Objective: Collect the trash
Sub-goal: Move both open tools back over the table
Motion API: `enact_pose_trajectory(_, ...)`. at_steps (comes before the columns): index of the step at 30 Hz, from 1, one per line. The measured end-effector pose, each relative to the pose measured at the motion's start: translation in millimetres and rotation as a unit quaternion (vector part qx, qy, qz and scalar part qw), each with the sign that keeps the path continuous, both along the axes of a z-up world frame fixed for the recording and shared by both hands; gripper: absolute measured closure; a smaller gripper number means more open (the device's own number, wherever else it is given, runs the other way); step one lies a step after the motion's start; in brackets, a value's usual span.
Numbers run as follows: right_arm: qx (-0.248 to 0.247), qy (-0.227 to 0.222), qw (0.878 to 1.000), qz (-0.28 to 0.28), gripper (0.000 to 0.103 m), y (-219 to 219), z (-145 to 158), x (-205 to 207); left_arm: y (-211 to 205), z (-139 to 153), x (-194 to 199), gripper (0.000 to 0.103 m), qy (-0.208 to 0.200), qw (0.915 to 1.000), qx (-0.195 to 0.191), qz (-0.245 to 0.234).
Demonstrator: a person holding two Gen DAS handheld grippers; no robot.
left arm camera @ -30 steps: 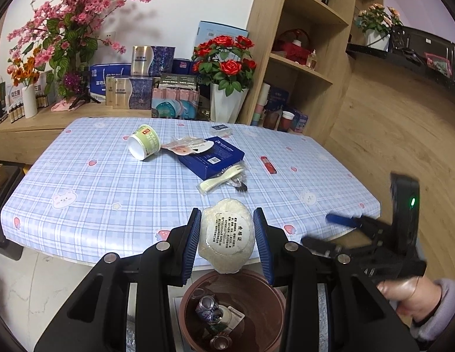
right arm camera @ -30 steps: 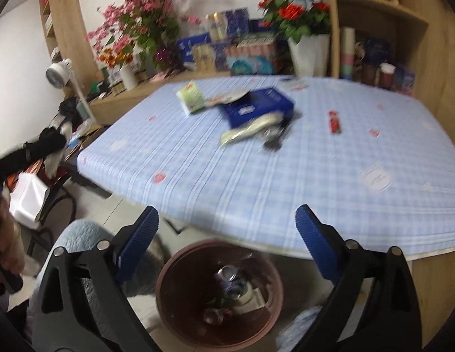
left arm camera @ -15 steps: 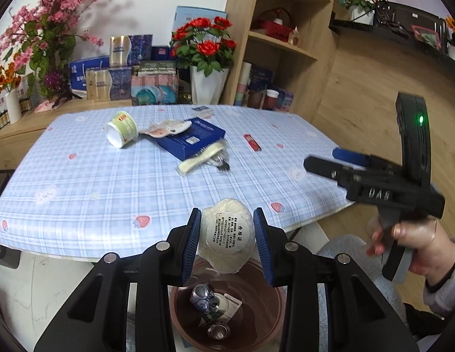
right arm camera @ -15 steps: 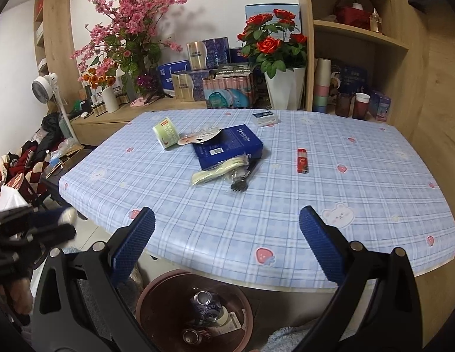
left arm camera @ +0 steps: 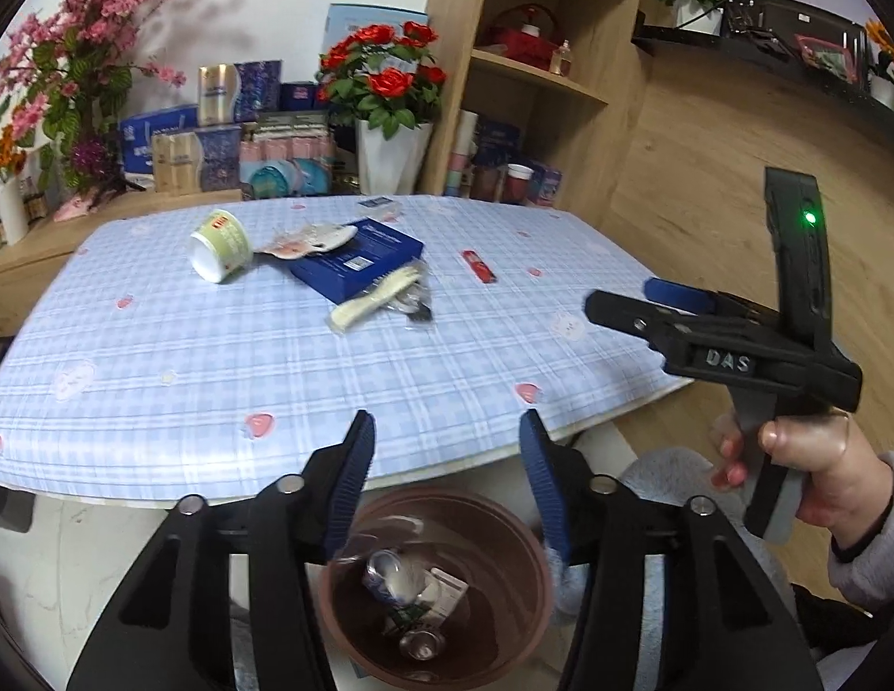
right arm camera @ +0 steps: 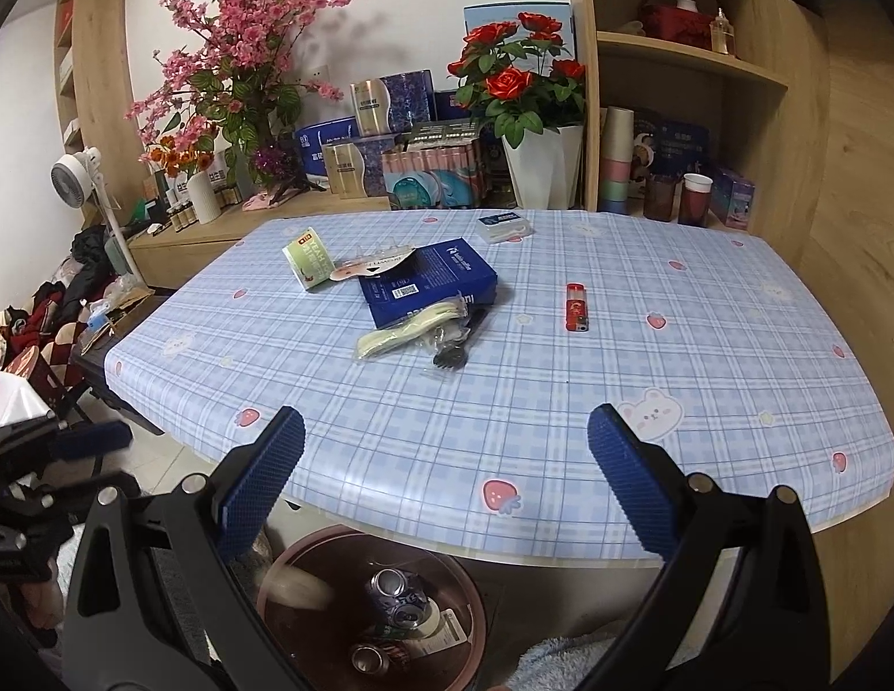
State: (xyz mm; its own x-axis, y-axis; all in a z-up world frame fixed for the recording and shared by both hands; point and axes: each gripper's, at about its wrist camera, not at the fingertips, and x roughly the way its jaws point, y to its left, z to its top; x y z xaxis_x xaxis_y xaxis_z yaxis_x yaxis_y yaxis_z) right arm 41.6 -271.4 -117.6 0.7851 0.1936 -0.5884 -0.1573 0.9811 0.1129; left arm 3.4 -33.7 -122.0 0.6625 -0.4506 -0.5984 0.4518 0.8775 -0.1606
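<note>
The trash that matters here, a round white packet with printed text [right arm camera: 297, 581], is a pale blur at the left inner wall of the round brown plastic bin [left arm camera: 522, 553], falling in; half a second ago it was pinched between the blue pads of the left gripper [left arm camera: 444, 475]. That gripper hangs over the bin with its jaws opening and nothing between them now. In the bin lie crushed drink cans [right arm camera: 398, 590] and a small carton. The right gripper [right arm camera: 444, 478], held in a hand [left arm camera: 804, 466], stands with its jaws wide and empty above the near edge of the blue checked table [right arm camera: 562, 403]. One piece, I judge, is done. On the table a tipped green paper cup [right arm camera: 309, 256], a dark blue box [right arm camera: 427, 285], a wrapped cutlery pack [right arm camera: 412, 331] and a red lighter [right arm camera: 578, 307] await collecting.
</note>
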Motion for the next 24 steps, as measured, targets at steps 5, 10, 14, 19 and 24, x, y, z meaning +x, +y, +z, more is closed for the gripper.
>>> enact_pose_trajectory(5,-0.003,0.002,1.0,0.001,0.006,1,-2,0,13,9,7,0.024,-0.025,0.9989,0.008,0.038)
enact_pose_trajectory(10,-0.005,0.003,1.0,-0.001,0.006,0,-4,0,28,17,18,0.01,-0.043,0.9962,0.009,0.075)
enact_pose_trajectory(14,-0.007,0.004,1.0,-0.007,0.006,-1,-7,2,37,21,27,0.006,-0.054,0.9933,0.016,0.101)
enact_pose_trajectory(19,-0.007,0.008,1.0,-0.018,0.006,-6,-11,9,48,22,36,0.006,-0.076,0.9887,0.026,0.127)
enact_pose_trajectory(24,-0.001,0.016,1.0,-0.023,0.006,-13,-16,21,56,23,50,0.006,-0.088,0.9854,0.042,0.139)
